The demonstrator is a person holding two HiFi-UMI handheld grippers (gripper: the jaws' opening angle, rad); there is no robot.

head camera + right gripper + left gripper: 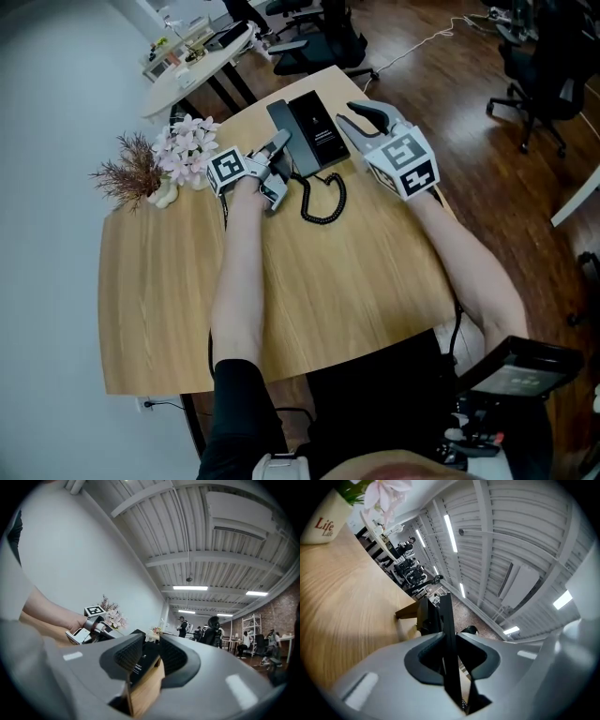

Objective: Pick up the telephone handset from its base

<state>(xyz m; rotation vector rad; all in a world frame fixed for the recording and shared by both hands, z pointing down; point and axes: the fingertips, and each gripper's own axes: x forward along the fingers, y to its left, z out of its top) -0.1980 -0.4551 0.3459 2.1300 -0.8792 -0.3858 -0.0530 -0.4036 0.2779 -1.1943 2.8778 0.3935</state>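
The black telephone base [321,131] lies at the far end of the wooden table [309,281], and its handset [279,120] rests along the base's left side. A coiled cord [325,199] loops in front. My left gripper [278,164], rolled onto its side, reaches in from the left. In the left gripper view the left gripper [450,637] is shut on the thin dark handset [443,611]. My right gripper [361,120] hovers at the base's right edge. In the right gripper view the right gripper [149,651] is open, with the base [143,665] and table edge showing between the jaws.
A vase of pink flowers [187,150] and a dried sprig [131,173] stand left of the phone, close to my left hand. The white vase [323,520] shows in the left gripper view. Office chairs [539,66] and another desk [192,61] stand beyond the table.
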